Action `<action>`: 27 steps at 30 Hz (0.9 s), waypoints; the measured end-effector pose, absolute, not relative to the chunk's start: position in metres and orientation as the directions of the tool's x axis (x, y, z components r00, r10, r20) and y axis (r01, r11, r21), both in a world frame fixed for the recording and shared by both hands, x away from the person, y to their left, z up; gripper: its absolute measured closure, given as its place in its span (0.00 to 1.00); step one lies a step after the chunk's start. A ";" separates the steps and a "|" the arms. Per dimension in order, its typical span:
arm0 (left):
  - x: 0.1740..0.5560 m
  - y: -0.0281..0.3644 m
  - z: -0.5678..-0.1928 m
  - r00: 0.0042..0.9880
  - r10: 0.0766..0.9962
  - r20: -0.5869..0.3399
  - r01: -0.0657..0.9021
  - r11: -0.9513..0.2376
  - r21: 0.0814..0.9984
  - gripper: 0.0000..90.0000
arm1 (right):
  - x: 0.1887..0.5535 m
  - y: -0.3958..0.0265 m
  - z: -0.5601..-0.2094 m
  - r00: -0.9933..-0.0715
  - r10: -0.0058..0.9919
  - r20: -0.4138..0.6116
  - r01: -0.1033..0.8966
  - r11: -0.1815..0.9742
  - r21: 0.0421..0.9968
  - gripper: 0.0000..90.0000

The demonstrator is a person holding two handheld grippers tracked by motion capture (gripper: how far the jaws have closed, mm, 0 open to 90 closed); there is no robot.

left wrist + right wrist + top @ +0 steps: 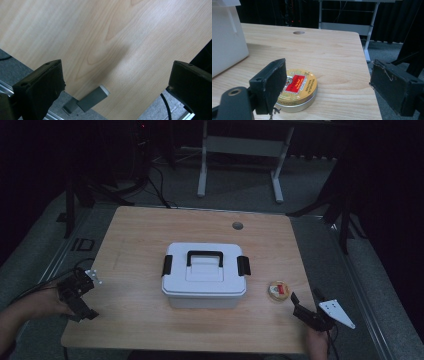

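Wooden table [140, 230] holds a latched white box [204, 276]; round gold tin [278, 290] at its 3 o'clock lies ungrasped. Right gripper [306, 307] nears it, left gripper [82, 292] idles, both gaping and empty.

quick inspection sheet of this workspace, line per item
surface: wooden table, round hole near far edge
job's things: round gold tin, lid on, right of white lidded box with black handle and latches
clutter: nothing seen
grippers: left gripper open over near-left table corner; right gripper open, near the tin
cables: black cable on floor behind table
surroundings: grey floor, white stand, dark backdrop
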State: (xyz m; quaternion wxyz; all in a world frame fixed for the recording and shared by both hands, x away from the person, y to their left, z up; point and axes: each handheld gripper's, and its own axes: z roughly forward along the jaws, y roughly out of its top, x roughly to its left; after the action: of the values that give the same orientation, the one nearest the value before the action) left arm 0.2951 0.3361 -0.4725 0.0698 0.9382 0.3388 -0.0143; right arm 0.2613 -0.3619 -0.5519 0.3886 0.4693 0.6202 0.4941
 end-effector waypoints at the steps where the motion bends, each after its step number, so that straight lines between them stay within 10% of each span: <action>1: 0.296 0.335 -0.470 0.772 0.631 -0.080 0.635 -0.762 0.125 0.00 | 0.261 -0.362 -0.552 -0.258 0.966 -0.017 0.198 0.070 0.978 0.15; 27: 0.333 0.281 -0.405 0.854 0.519 -0.047 0.520 -0.843 0.136 0.00 | 0.261 -0.362 -0.552 -0.261 0.965 -0.013 0.198 0.067 0.978 0.15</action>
State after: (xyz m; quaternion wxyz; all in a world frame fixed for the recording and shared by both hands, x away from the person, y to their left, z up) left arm 0.3334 0.2810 -0.4054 0.0721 0.9601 0.2703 -0.0040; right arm 0.2613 -0.3624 -0.5520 0.3864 0.4692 0.6199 0.4962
